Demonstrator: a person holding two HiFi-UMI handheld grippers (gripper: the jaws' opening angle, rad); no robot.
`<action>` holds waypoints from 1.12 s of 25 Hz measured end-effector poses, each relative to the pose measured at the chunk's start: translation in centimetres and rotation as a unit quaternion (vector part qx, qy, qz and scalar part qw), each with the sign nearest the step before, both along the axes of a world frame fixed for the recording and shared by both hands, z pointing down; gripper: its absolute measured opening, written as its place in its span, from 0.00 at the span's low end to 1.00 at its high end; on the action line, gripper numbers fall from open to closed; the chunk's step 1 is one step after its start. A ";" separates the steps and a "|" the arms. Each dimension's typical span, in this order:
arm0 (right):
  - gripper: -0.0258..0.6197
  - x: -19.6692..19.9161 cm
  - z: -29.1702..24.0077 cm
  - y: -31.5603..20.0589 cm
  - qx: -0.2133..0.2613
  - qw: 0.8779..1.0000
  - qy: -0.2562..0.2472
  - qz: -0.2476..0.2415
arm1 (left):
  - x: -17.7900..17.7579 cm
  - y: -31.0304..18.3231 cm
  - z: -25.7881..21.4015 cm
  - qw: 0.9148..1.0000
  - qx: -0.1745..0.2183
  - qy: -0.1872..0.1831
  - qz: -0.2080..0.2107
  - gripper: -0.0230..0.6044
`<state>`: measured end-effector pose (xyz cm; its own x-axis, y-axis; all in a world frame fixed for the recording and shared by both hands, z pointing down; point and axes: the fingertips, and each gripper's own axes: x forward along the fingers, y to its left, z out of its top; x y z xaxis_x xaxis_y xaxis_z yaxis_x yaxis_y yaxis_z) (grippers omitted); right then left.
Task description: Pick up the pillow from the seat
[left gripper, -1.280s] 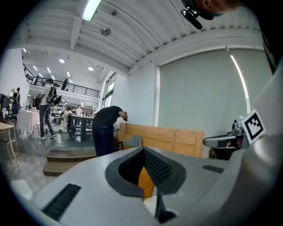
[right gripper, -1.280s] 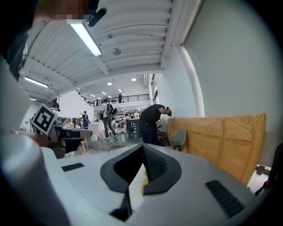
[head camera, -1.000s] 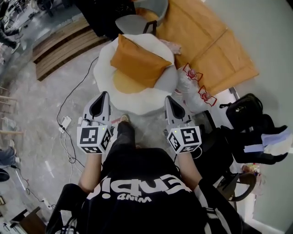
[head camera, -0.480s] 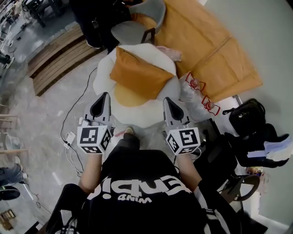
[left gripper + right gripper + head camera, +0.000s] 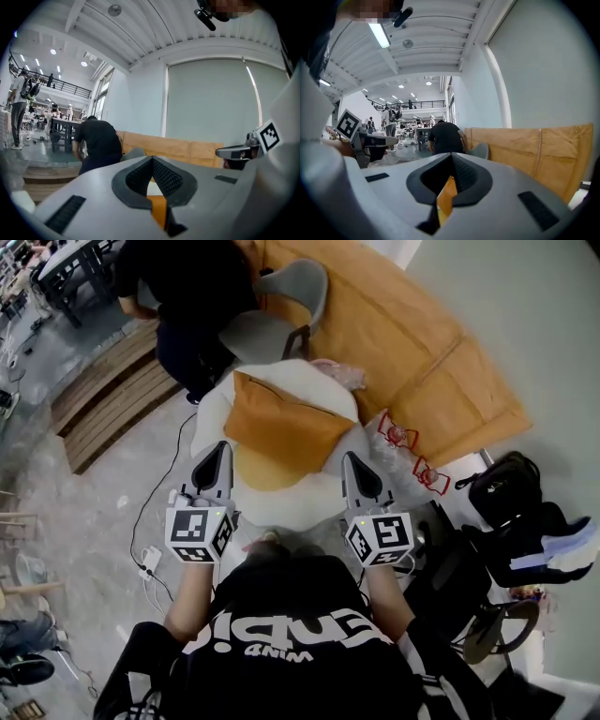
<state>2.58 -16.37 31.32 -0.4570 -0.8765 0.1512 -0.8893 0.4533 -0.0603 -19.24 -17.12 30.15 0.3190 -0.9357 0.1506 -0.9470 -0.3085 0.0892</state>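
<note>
The left gripper [image 5: 217, 452] is held just short of the seat's near edge, its jaws pressed together with nothing between them. The right gripper [image 5: 354, 463] is carried level with it, closed and empty too. The orange pillow [image 5: 281, 427] is seen lying askew on the white seat [image 5: 208, 413], with one corner reaching towards the right edge. Nothing is touched yet. For a clean pickup, both pairs of jaws are best opened before the reach is made. A corner or seam edge should be pinched deeply, since soft filling is likely to slip out of a shallow bite. With one gripper taken to each side, the pillow would probably be kept level. Room should be left for the person in black [image 5: 187, 296] beyond the seat's far edge.
</note>
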 end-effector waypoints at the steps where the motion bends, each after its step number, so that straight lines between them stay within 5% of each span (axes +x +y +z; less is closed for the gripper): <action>1: 0.07 0.1 -0.2 -0.4 0.002 1.000 0.000 0.004 | 0.1 -0.5 -0.1 1.000 0.001 -0.001 0.002 0.05; 16: 0.07 1.5 -0.6 -5.4 0.002 1.000 -0.006 0.003 | 1.6 -4.9 -0.3 1.000 -0.005 -0.002 0.008 0.05; 28: 0.07 2.0 5.5 -10.1 -0.045 0.999 0.000 -0.007 | 2.1 -9.9 5.6 0.999 -0.048 -0.007 0.002 0.05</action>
<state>4.60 -26.48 36.81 -0.4693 -0.8528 0.2291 -0.8828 0.4588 -0.1008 -17.12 -27.03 35.78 0.3195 -0.9154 0.2450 -0.9473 -0.3026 0.1047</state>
